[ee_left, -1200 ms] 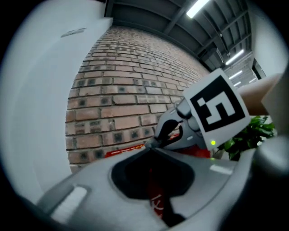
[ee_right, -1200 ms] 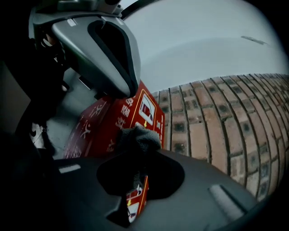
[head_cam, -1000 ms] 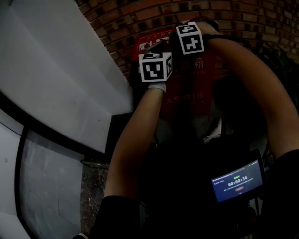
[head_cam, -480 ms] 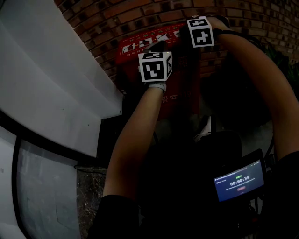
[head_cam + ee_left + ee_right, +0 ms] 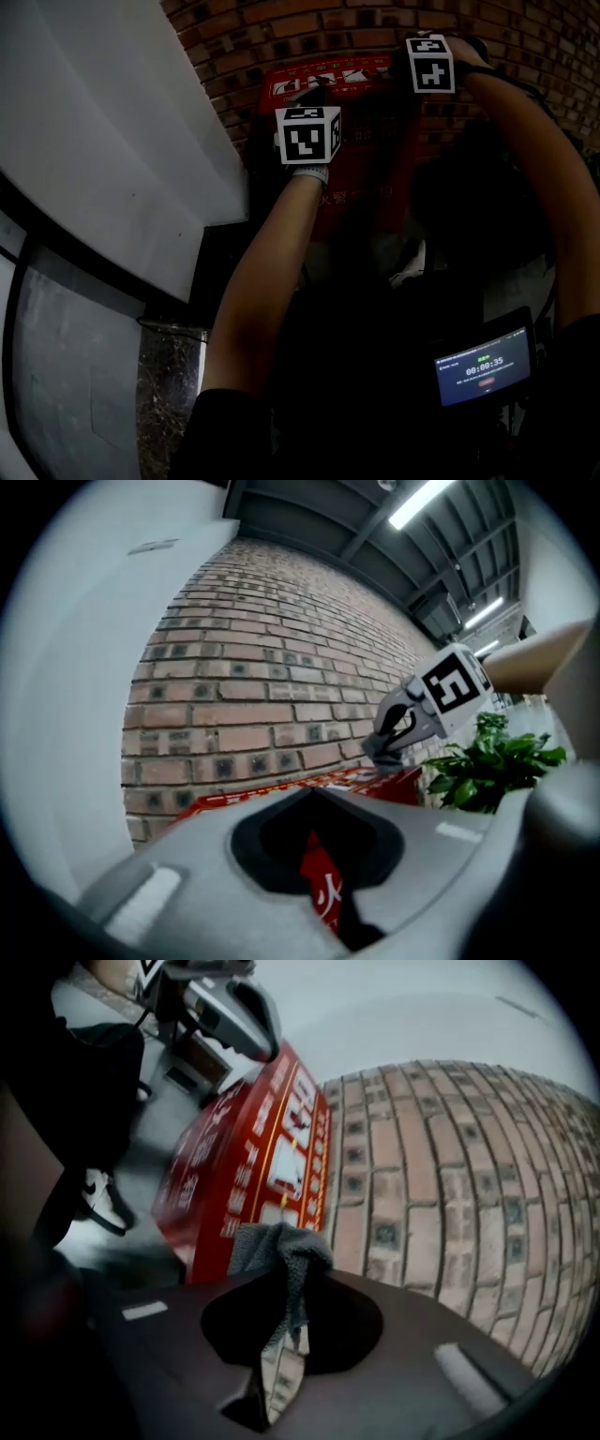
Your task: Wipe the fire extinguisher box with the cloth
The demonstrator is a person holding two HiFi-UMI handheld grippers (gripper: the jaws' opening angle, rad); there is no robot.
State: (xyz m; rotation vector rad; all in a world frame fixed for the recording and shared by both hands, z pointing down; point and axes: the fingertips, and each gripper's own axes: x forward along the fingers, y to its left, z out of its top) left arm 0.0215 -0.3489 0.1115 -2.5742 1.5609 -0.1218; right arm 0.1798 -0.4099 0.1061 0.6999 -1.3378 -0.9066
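Red fire extinguisher box (image 5: 361, 187) stands upright against a brick wall (image 5: 281, 28), with the left gripper (image 5: 312, 101) and right gripper (image 5: 417, 67) at its top. Left gripper view: jaws together, empty, box just beyond. Right gripper view: jaws pinch the grey cloth (image 5: 281, 1246) beside the box's top.

Both arms reach up and forward: the left arm (image 5: 255, 281) nearly straight, the right arm (image 5: 548, 164) arched. The left tongs (image 5: 313, 797) have their jaws together, empty. The right tongs (image 5: 291, 1290), held higher, pinch a grey cloth (image 5: 272, 1241).
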